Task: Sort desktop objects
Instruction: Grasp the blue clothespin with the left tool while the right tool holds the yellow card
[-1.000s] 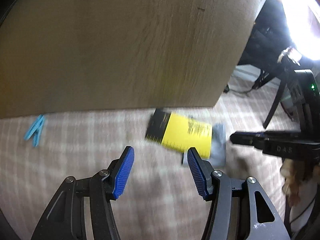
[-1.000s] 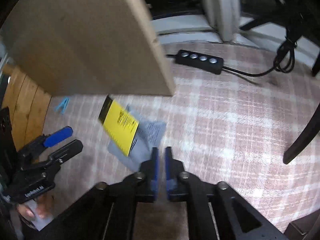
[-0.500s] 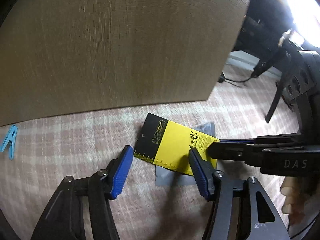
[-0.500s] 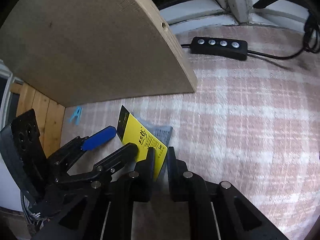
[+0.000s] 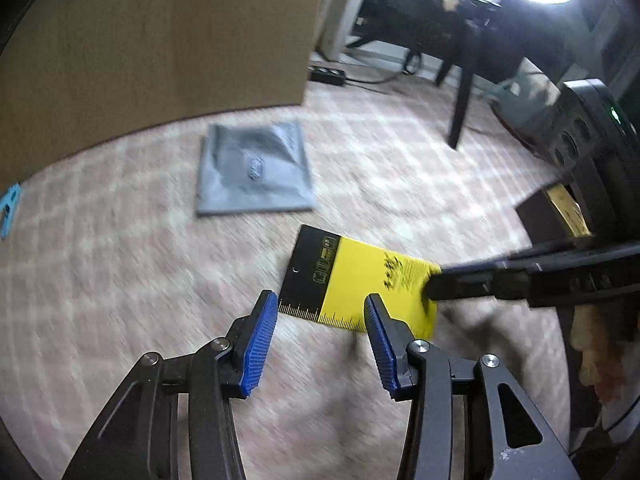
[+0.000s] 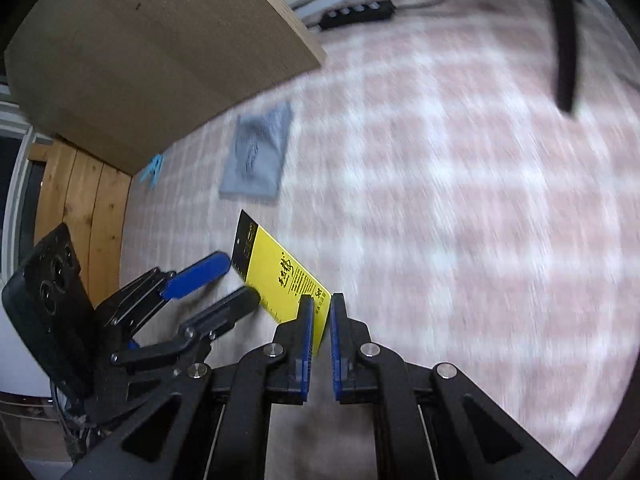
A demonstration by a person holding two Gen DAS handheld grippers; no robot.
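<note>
Between the narrow jaws of the right tongs (image 6: pixel 320 320) hangs a yellow-and-black card (image 5: pixel 360 284), pinched by its far corner and lifted off the checked carpet (image 6: pixel 440 200). The left tongs (image 5: pixel 320 312), half open, have just been closing, empty, directly below the card. Beyond both lies a grey pouch (image 5: pixel 256 172).

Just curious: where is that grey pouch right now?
The grey pouch lies flat on the checked carpet, just before the wooden board, beyond the yellow card.
</note>
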